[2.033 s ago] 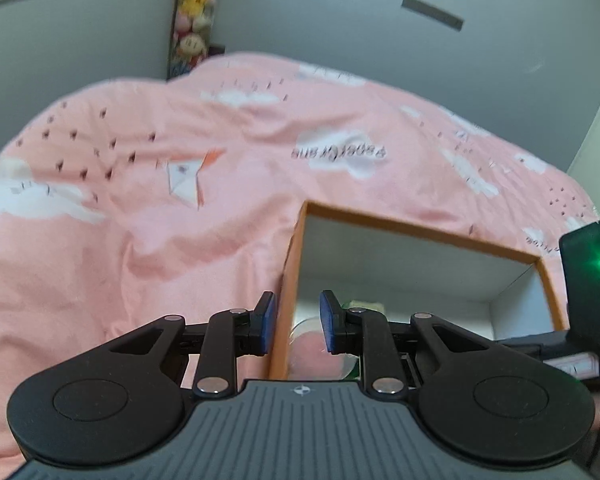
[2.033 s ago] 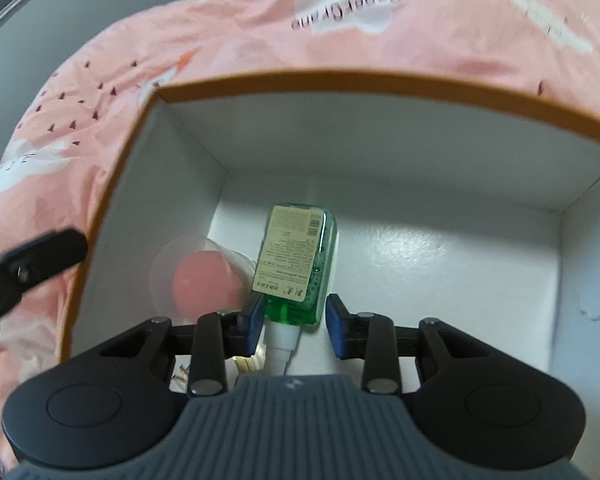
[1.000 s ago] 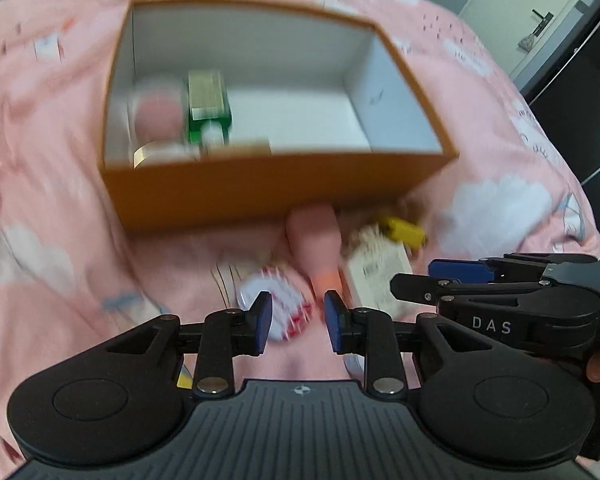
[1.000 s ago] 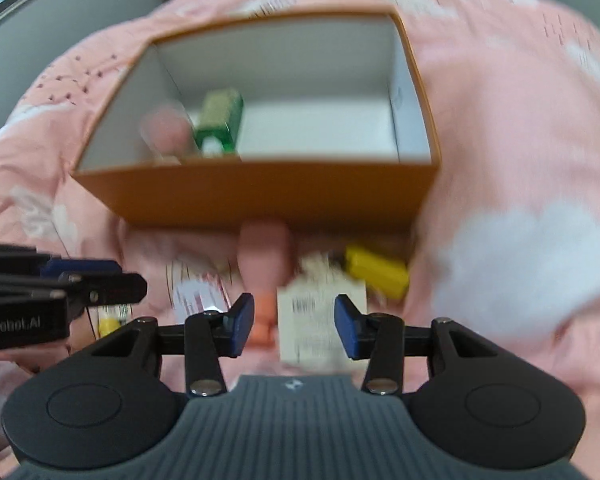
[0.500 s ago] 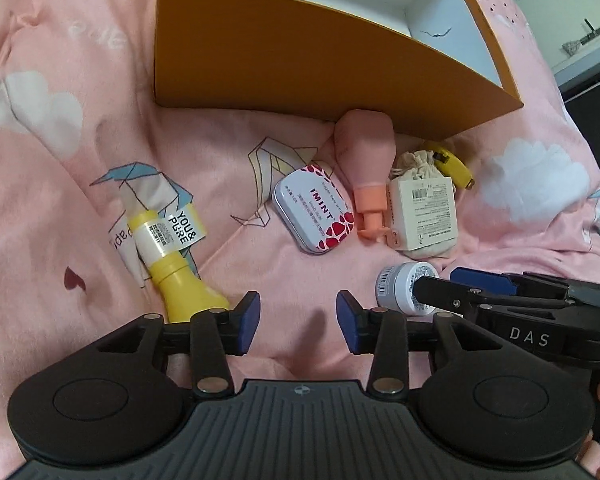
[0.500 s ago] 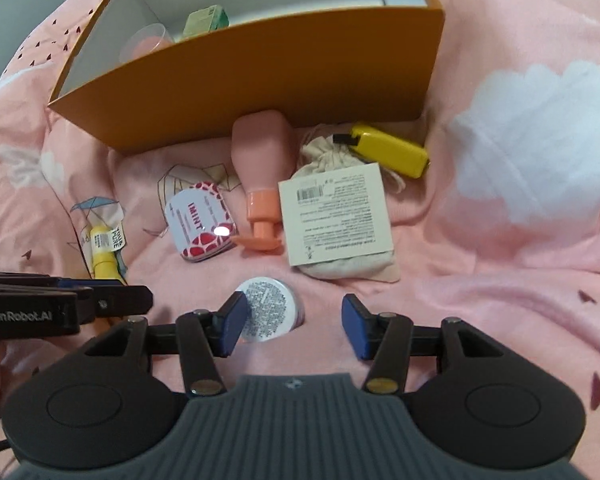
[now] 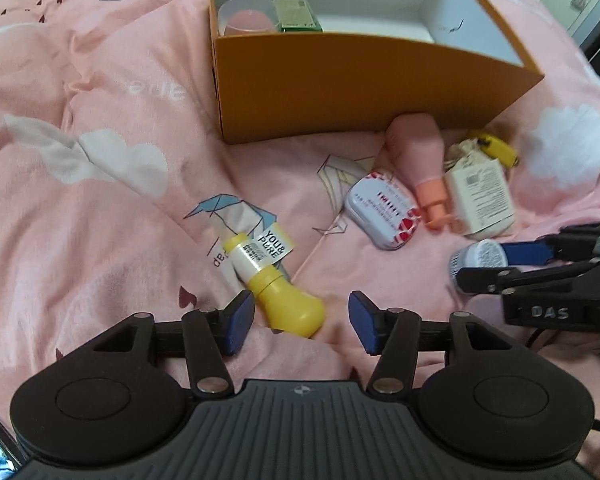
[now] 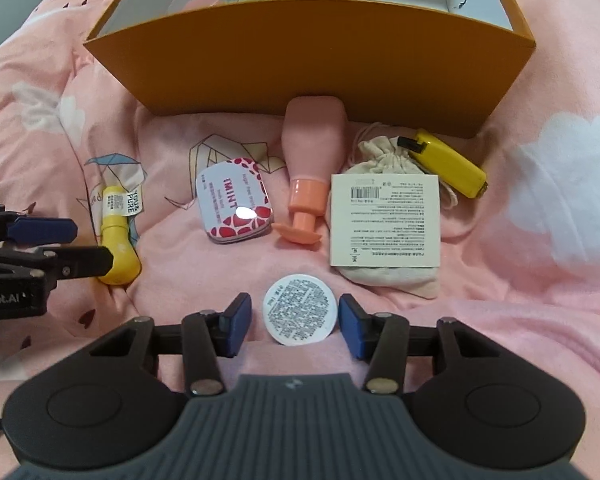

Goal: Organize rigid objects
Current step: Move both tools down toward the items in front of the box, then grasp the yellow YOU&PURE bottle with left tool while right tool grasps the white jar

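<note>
A yellow bottle [image 7: 276,288] lies on the pink bedspread, its bulb end between the pads of my left gripper [image 7: 302,320]. Those jaws are opening and do not touch it. A white round jar [image 8: 300,310] lies flat between the pads of my right gripper [image 8: 294,324], whose jaws are closing with a gap on each side. The orange box [image 8: 300,60] stands beyond, holding a pink item in a clear cup [image 7: 246,16] and a green bottle [image 7: 296,14].
In front of the box lie a mint tin [image 8: 234,204], a pink pump bottle [image 8: 312,140], a cloth pouch with a card [image 8: 384,220] and a yellow lighter [image 8: 448,160]. The bedspread is rumpled. A dark doorway shows at the far right of the left wrist view.
Both grippers have come back from the box and down over the loose items. The left jaws have spread around the yellow bottle's end, and the right jaws now frame the white jar.
</note>
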The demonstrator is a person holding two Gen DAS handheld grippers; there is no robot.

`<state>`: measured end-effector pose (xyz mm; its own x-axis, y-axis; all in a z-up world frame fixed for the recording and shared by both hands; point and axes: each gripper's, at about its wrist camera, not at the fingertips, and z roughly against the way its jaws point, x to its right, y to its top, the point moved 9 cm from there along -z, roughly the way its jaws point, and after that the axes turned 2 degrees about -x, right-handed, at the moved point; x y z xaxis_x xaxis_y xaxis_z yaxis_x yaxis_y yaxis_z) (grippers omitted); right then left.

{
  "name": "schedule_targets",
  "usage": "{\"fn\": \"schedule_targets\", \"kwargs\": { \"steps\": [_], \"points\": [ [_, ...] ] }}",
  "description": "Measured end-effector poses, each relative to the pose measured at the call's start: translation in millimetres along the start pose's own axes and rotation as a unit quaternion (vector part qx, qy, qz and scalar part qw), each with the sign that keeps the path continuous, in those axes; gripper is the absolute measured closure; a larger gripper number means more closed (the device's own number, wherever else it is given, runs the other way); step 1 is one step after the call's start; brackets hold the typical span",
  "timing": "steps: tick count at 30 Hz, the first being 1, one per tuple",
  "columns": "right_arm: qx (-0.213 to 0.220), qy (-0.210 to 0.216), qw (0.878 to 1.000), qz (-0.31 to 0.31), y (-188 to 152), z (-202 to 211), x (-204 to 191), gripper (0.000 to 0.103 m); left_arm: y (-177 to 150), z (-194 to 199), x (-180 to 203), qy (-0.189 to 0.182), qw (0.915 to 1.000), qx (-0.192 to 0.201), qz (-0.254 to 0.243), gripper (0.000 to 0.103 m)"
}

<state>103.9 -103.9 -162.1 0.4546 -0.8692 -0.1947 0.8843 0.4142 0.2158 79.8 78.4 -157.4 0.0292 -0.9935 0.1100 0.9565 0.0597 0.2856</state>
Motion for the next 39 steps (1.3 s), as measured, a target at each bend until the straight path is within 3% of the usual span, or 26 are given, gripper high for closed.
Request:
{"fn": "schedule_targets", "kwargs": {
  "steps": [3,11,19,23,26,29,37,39],
  "points": [
    [-0.002,0.005,1.000,-0.005,0.0,-1.5,1.3,0.055,-1.4,-7.6,2.4,0.011,0.9997,-0.011,-0.020,0.030],
    [-0.006,0.012,1.000,-0.010,-0.6,-5.3,2.5,0.055,6.4,-39.3,-5.8,0.039,0.9986,-0.033,0.017,0.031],
    [-0.013,0.012,1.000,-0.010,0.6,-10.2,2.2,0.055,8.9,-55.8,-10.1,0.056,0.9978,-0.027,0.021,0.047],
    [-0.016,0.007,1.000,-0.007,1.1,-13.4,-0.9,0.057,7.7,-53.6,-12.9,0.046,0.9987,-0.013,0.019,0.067],
    [-0.012,0.005,1.000,-0.006,1.6,-13.4,-1.8,0.060,6.1,-47.8,-2.9,0.034,0.9994,0.006,0.002,0.075],
    [-0.010,0.008,1.000,-0.004,1.3,-13.0,-2.4,0.061,3.3,-49.6,7.1,0.033,0.9993,0.007,-0.018,0.076],
    [-0.015,0.013,1.000,-0.007,4.2,-19.1,-1.0,0.060,2.6,-57.4,10.5,0.039,0.9992,-0.012,-0.003,0.070],
    [-0.017,0.013,1.000,-0.008,4.5,-19.6,1.4,0.062,10.5,-60.4,9.0,0.032,0.9994,-0.011,-0.002,0.075]
  ]
}}
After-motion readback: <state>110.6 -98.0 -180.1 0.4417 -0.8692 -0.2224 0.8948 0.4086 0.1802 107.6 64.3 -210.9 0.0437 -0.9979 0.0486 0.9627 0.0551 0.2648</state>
